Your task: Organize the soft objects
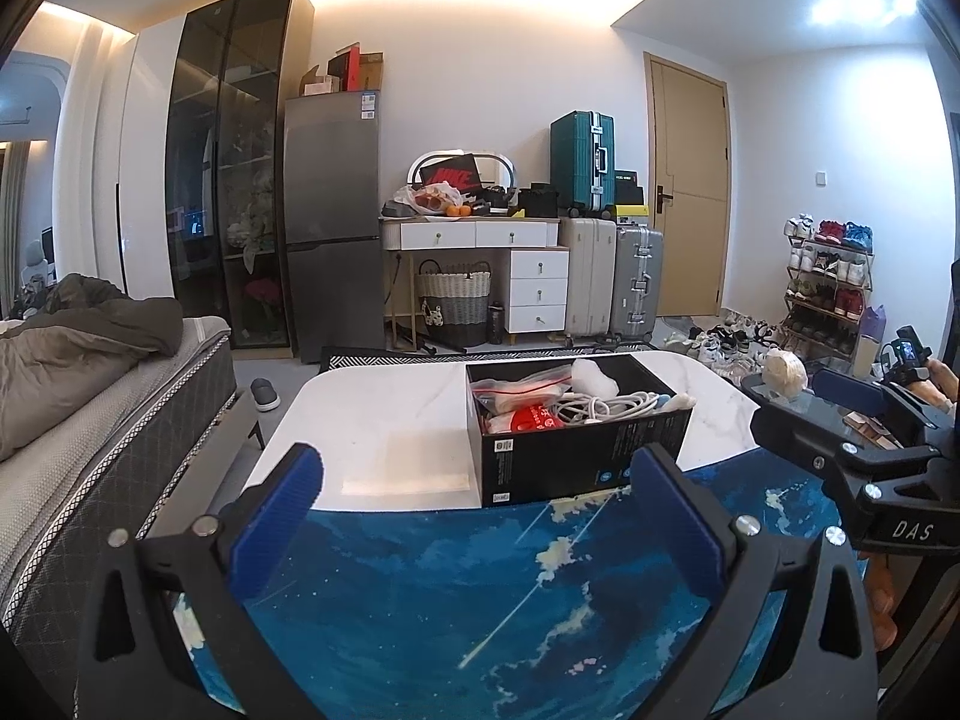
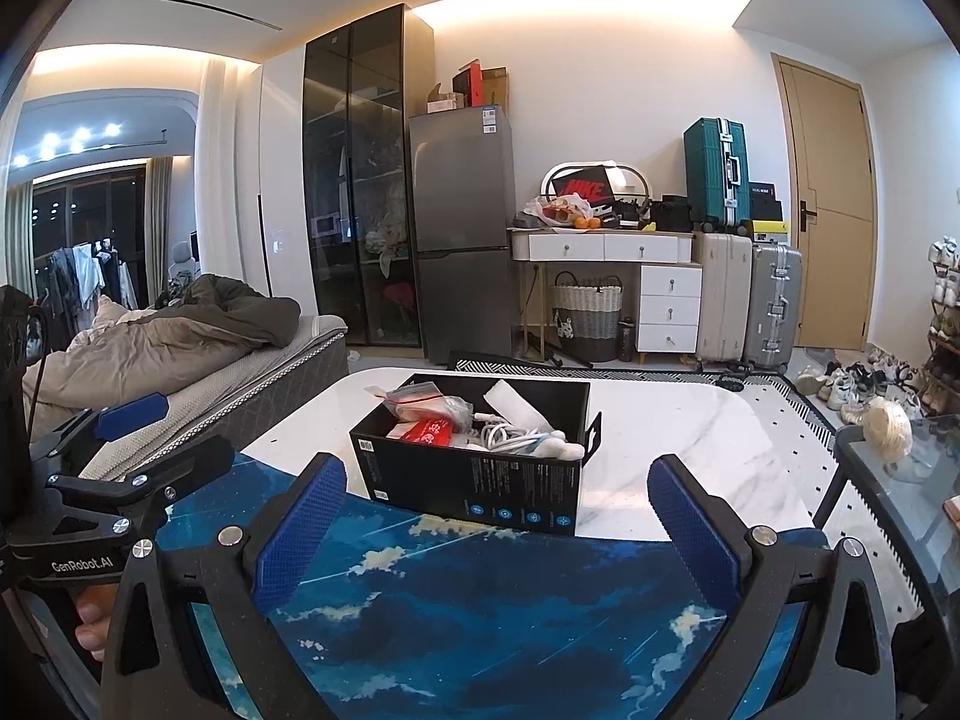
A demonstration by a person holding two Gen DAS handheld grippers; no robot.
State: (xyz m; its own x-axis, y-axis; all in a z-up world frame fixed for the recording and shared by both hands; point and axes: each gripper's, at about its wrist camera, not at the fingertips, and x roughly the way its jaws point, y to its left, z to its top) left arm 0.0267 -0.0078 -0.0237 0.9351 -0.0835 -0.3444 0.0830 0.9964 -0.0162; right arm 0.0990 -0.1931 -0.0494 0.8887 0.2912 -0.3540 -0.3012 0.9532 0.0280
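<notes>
A black cardboard box (image 1: 576,450) (image 2: 480,480) stands on the white marble table (image 1: 384,408) (image 2: 690,432), at the far edge of a blue ocean-print mat (image 1: 480,600) (image 2: 492,612). The box holds soft things: a clear zip bag (image 1: 519,390) (image 2: 420,399), a red pouch (image 1: 531,420) (image 2: 429,433), a white cable bundle (image 1: 606,403) (image 2: 510,435) and a white foam roll (image 1: 594,378) (image 2: 516,405). My left gripper (image 1: 480,480) is open and empty, just short of the box. My right gripper (image 2: 498,501) is open and empty, also short of the box.
A bed with a brown duvet (image 1: 66,354) (image 2: 156,342) lies left of the table. A glass side table (image 2: 900,480) with a pale shell-like object (image 2: 888,423) (image 1: 783,372) stands to the right. A fridge, dresser, suitcases and shoe rack line the far wall.
</notes>
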